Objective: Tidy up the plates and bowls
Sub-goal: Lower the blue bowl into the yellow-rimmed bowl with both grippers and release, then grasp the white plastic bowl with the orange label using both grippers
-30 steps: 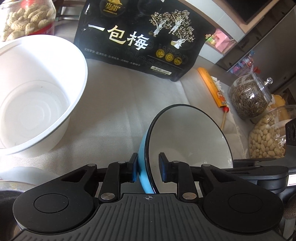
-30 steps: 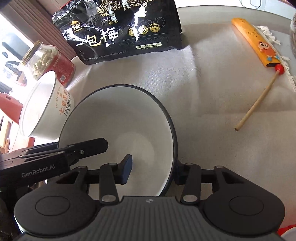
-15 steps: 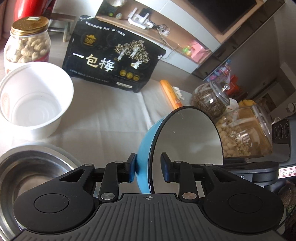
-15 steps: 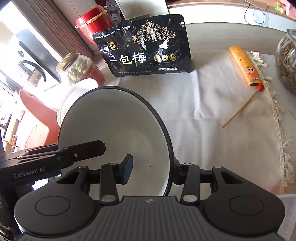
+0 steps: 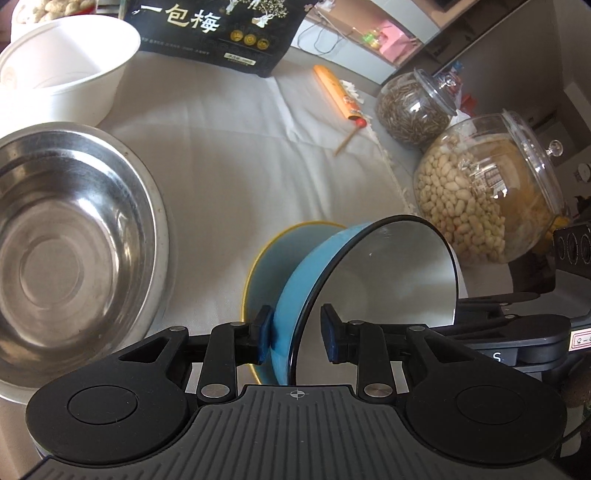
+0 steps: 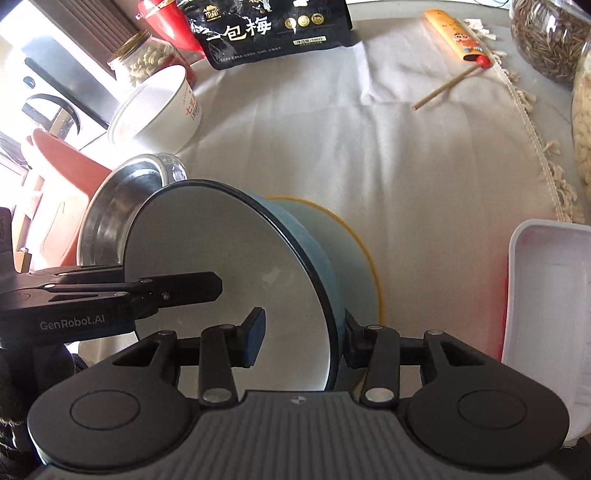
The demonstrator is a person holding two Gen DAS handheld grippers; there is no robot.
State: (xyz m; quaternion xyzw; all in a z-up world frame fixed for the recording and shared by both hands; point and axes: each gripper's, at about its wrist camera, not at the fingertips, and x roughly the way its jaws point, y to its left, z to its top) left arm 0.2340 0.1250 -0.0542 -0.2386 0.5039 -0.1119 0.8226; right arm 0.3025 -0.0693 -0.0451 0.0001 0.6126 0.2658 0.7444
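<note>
Both tongs are on the blue bowl [image 5: 306, 288], which sits tilted low in the middle of the frame, its base dipping into a pale yellow-rimmed bowl [image 5: 266, 266] on the cloth. The left gripper [image 5: 298, 332] straddles the rim but is slack: the outer pad [image 5: 266, 332] touches the blue wall, while the inner one stands clear of the white inside. The right gripper [image 6: 303, 338] is clenched on the far rim, one pad inside and one against the outer wall.

The left view alone catches two lidded glass jars on the right, one of dark seeds [image 5: 413, 110] and one of pale peanuts [image 5: 480, 199]. Only the right view shows a white plastic tray [image 6: 546, 295] at the right edge, an orange seat [image 6: 62, 206] at the left and a gold-lidded peanut jar [image 6: 147, 62] at the upper left.

A creased white tablecloth [image 5: 240, 147] with a fringed edge covers the table. A black snack bag [image 5: 214, 33] stands at the top, and an orange case [image 5: 338, 96] lies near it.

Bowl count is four: blue, yellow-rimmed, a steel bowl [image 5: 74, 240] at the left and a white paper bowl [image 5: 66, 70] at the upper left. Jars number three.
</note>
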